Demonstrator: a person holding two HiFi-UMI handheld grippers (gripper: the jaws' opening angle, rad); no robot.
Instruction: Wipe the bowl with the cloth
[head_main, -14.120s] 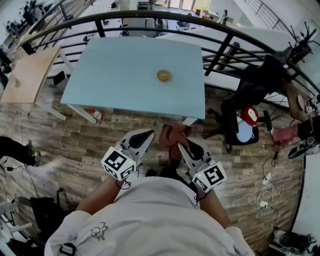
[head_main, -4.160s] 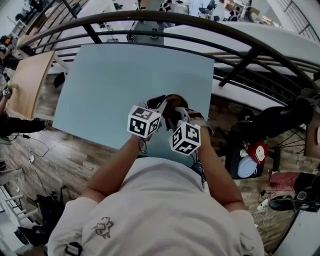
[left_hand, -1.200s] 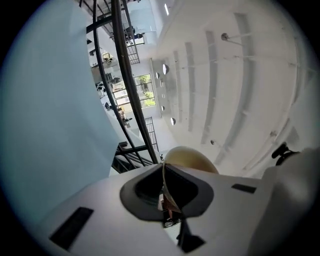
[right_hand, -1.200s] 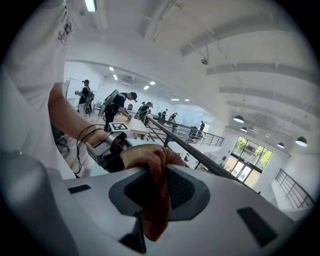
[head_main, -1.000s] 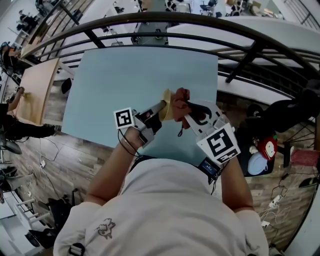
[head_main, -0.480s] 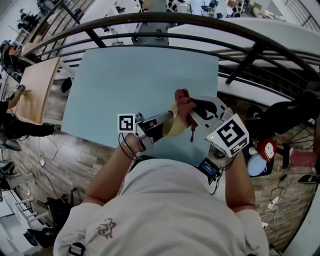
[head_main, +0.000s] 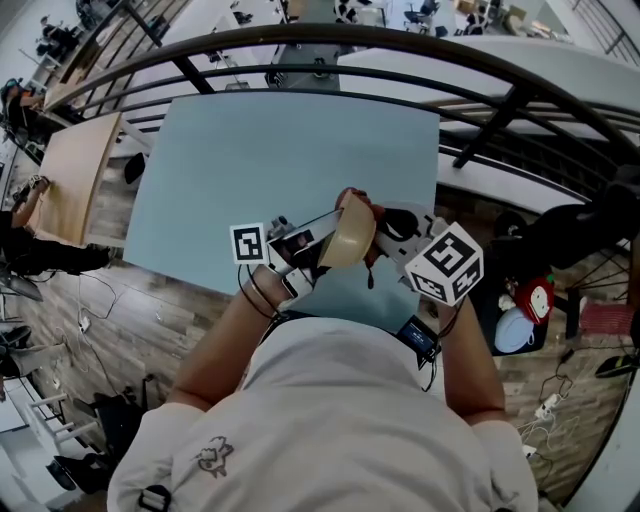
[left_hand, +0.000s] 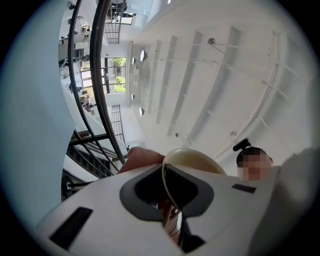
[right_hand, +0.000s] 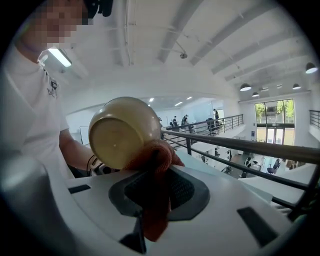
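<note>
A small cream bowl (head_main: 347, 238) hangs in the air above the pale blue table (head_main: 250, 150), tilted on its side. My left gripper (head_main: 325, 232) is shut on its rim (left_hand: 167, 187). In the right gripper view the bowl's underside (right_hand: 120, 132) faces the camera. A rust-red cloth (right_hand: 155, 165) is bunched against the bowl's lower right side, and my right gripper (head_main: 385, 228) is shut on it. From the head view the cloth (head_main: 362, 208) peeks out just behind the bowl. In the left gripper view the cloth (left_hand: 140, 157) shows left of the bowl.
A black curved railing (head_main: 480, 90) runs behind the table. A wooden table (head_main: 65, 175) stands at the left. Beyond the table's near edge lie wooden floor (head_main: 130, 310) and, at the right, a chair with bags (head_main: 520, 320).
The left gripper has lifted and tipped the bowl upward, so it now lies more on its side. The right gripper has rolled and dropped a little, keeping the cloth against the bowl.
</note>
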